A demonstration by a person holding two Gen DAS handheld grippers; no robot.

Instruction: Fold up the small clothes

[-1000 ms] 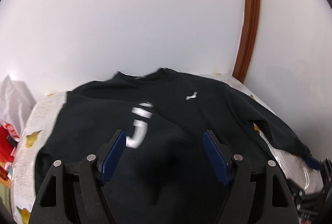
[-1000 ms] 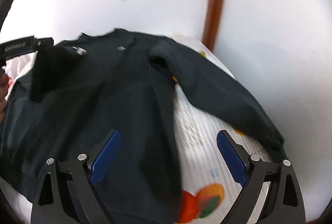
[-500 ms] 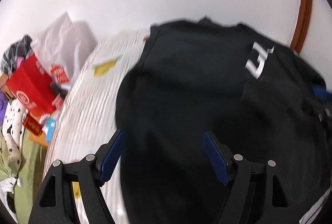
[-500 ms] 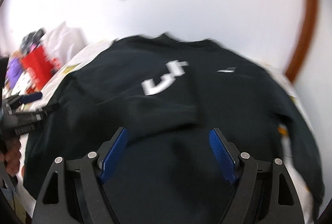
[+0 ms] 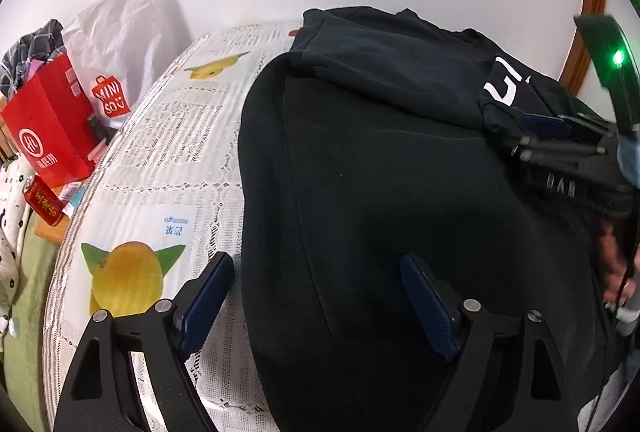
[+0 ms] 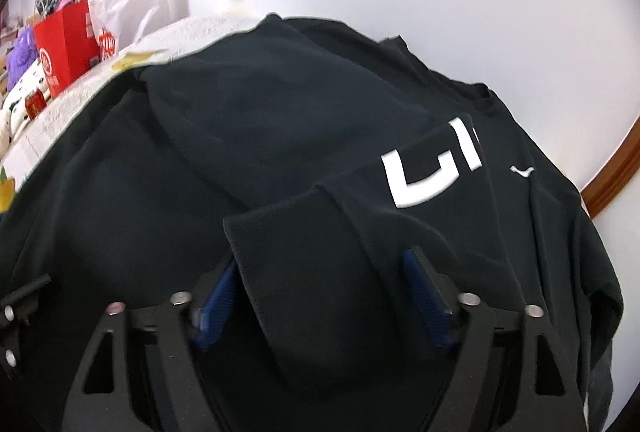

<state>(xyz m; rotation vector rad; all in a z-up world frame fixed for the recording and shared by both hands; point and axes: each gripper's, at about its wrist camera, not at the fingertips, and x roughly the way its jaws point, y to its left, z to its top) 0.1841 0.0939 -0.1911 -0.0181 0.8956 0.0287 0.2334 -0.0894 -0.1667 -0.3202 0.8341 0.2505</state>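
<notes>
Folding a black sweatshirt [image 5: 400,191] on the lace-covered table [image 5: 168,167].
Right gripper [image 6: 324,296] closing around the sleeve cuff [image 6: 304,264]; left gripper [image 5: 316,296] opening, empty, straddling the left hem edge. Best to pinch the hem squarely.

Tabletop [image 5: 168,159] under white lace cloth printed with yellow fruit [image 5: 126,278]. Beyond its left edge — red paper bag [image 5: 48,123], white Miniso bag [image 5: 120,43] behind it, checked cloth on top. White wall; brown wooden trim [image 5: 592,11] far right.
</notes>
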